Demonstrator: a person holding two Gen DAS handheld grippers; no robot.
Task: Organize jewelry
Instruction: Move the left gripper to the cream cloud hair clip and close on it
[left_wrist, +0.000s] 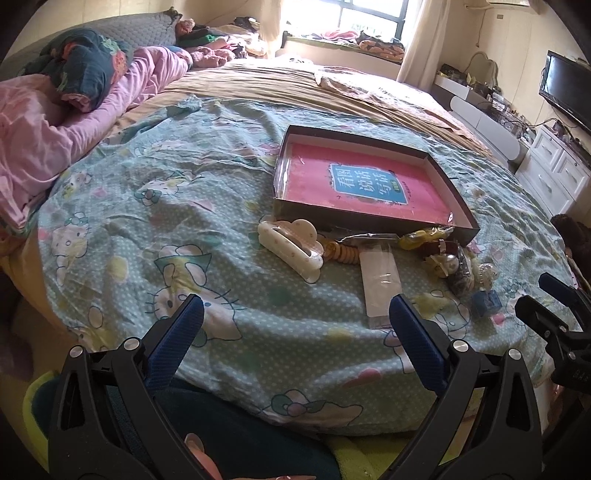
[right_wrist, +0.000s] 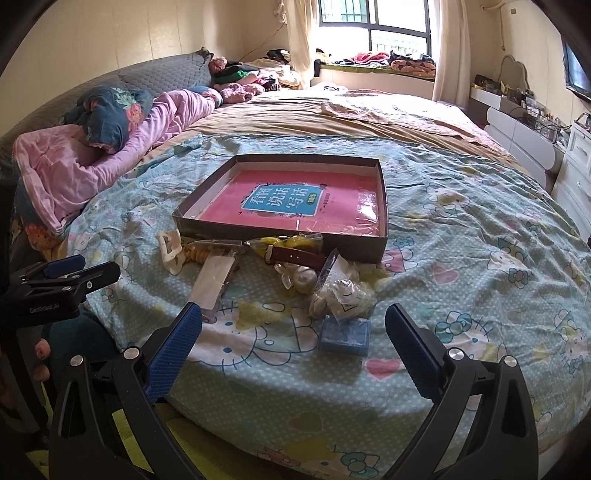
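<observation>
Left gripper (left_wrist: 295, 310) and right gripper (right_wrist: 293, 317): jaws spread wide, both empty, held above the near edge of the bedspread (right_wrist: 480, 236). Ahead: small blue box (right_wrist: 345, 336), crinkly bagged trinkets (right_wrist: 341, 290), brown strap (right_wrist: 295, 254), cream hair claw (left_wrist: 291, 243), all heaped just before the shallow tray (right_wrist: 382, 206). Judged light; bags slippery, so pinch the box's stiff sides first.

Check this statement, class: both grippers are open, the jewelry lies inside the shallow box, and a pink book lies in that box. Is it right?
One error: the jewelry pile lies on the bedspread in front of the shallow box, not inside it. The right wrist view shows this. The pink book is in the box, and the left gripper and right gripper are open.
</observation>
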